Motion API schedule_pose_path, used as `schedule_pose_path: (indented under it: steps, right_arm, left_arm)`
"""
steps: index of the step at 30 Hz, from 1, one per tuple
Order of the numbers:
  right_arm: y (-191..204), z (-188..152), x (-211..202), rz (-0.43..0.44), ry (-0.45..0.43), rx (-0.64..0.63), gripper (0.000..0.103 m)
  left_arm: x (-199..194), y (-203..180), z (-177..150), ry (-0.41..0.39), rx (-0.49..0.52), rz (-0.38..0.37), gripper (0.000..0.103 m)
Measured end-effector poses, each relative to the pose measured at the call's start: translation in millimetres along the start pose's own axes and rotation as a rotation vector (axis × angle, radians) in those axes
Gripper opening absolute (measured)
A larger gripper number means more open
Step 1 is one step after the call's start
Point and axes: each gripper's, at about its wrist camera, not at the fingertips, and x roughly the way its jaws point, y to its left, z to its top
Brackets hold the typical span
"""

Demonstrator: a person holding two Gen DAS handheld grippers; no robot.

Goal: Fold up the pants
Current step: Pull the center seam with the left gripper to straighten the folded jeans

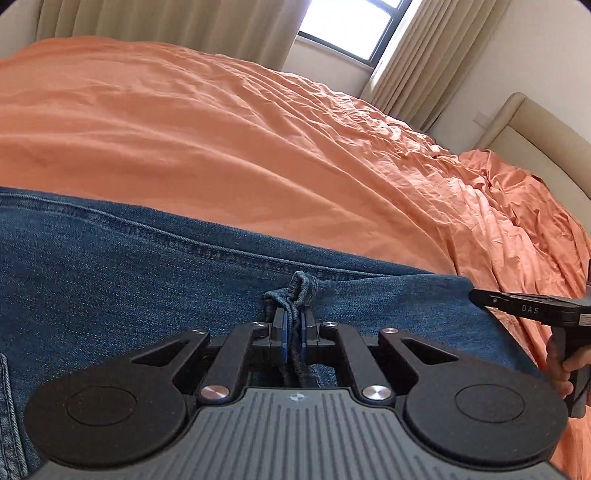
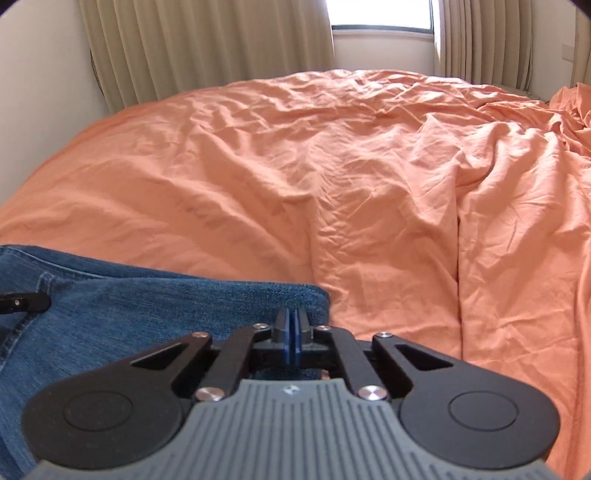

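Blue denim pants (image 1: 147, 280) lie on an orange bed cover (image 1: 207, 140). My left gripper (image 1: 293, 317) is shut on a bunched fold of the denim, which sticks up between the blue pads. My right gripper (image 2: 291, 325) has its pads pressed together at the right edge of the pants (image 2: 147, 310); the frame does not show denim between them. The right gripper also shows in the left wrist view (image 1: 532, 306), held by a hand at the pants' right end. The left gripper's finger (image 2: 26, 302) shows at the left edge of the right wrist view.
The orange bed cover (image 2: 332, 177) is wrinkled and spreads far beyond the pants. Beige curtains (image 2: 207, 48) and a window (image 1: 354, 26) stand behind the bed. A padded headboard (image 1: 532, 125) and crumpled orange bedding (image 1: 524, 206) are at the right.
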Motion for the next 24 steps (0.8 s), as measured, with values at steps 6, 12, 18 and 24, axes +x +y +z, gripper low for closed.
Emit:
schedule_pose_path:
  steps: [6,12,18,24]
  right_arm:
    - [0,3,6,-0.018,0.027,-0.005,0.000]
    - [12,-9,-57,0.027,-0.023,-0.016,0.000]
    - [26,-71,-124,0.002,-0.061,-0.033,0.000]
    - [31,-111,-130,-0.017,-0.065,0.002,0.001]
  left_arm:
    - [4,5,0,0.021,-0.022,0.001,0.015]
    - [-29,-15,-5,-0.001,0.016,0.069,0.034]
    - [-77,-41,-33,-0.037,0.061,0.077,0.040]
    - [-72,-52,-64,0.019,0.043,0.129,0.038]
